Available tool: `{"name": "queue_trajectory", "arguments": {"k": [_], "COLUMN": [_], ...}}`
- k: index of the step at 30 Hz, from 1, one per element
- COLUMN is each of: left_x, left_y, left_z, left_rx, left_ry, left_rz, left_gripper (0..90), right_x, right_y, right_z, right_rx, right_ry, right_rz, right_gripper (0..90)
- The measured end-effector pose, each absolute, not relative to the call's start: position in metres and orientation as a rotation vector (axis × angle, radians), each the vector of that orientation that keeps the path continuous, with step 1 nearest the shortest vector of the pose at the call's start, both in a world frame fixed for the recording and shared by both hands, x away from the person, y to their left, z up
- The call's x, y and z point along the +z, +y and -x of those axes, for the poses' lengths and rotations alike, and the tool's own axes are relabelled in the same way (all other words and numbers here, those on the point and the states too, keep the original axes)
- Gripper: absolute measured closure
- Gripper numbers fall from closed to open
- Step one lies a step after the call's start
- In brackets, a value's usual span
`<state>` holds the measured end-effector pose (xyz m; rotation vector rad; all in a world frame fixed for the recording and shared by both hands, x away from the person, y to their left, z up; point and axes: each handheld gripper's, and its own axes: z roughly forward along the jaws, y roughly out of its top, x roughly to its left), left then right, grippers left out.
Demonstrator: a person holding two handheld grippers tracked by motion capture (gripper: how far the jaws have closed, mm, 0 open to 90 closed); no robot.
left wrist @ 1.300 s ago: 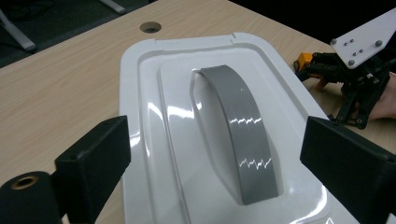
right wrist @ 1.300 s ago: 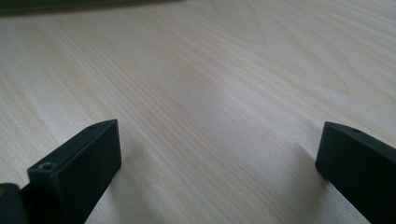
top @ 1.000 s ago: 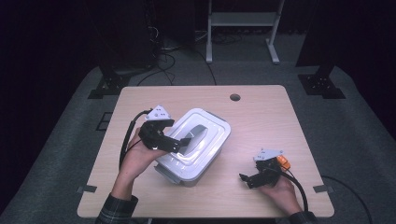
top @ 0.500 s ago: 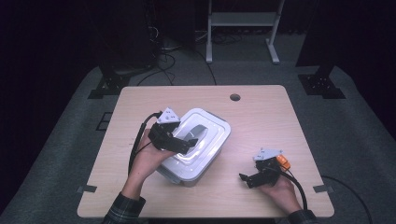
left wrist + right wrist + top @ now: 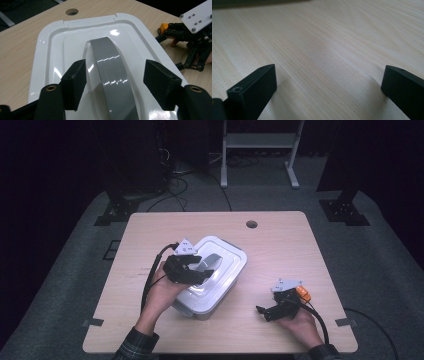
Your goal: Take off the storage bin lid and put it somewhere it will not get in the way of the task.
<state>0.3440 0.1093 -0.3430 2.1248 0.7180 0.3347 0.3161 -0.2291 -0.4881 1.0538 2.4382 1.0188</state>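
A white lidded container (image 5: 212,277) sits near the middle of the wooden worktop (image 5: 280,245), set at an angle to the worktop's edges. A grey arched handle (image 5: 111,72) runs along the centre of its lid (image 5: 56,47). The left gripper (image 5: 115,75) is poised over the near end of the container, its fingers (image 5: 75,80) spread wide, one on either side of the handle and clear of it. Whether the fingers touch the lid cannot be told. The right gripper (image 5: 277,307) rests on the worktop to the right of the container and apart from it, near the worktop's front edge; its fingers (image 5: 254,85) are spread wide with bare wood between them. A round cable hole (image 5: 251,224) lies beyond the container, toward the far edge.
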Motion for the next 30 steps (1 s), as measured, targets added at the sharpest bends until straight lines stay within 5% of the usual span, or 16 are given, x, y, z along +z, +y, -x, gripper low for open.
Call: {"name": "queue_trajectory", "arguments": {"k": [19, 30], "left_x": [-0.3471, -0.3463], "left_y": [0.109, 0.109], "left_z": [-0.3447, -0.345], "left_rx": [0.339, 0.321], "left_ry": [0.736, 0.744], "left_rz": [-2.152, -2.155], "left_gripper": [58.7, 61.3], "right_x": [-0.4881, -0.488], "right_y": [-0.2289, -0.2289], "right_z": [-0.3162, -0.3162], "right_rx": [1.019, 1.019], "right_ry": [2.439, 2.439], "right_rz": [-1.054, -1.054], "right_gripper": [0.0, 0.0]}}
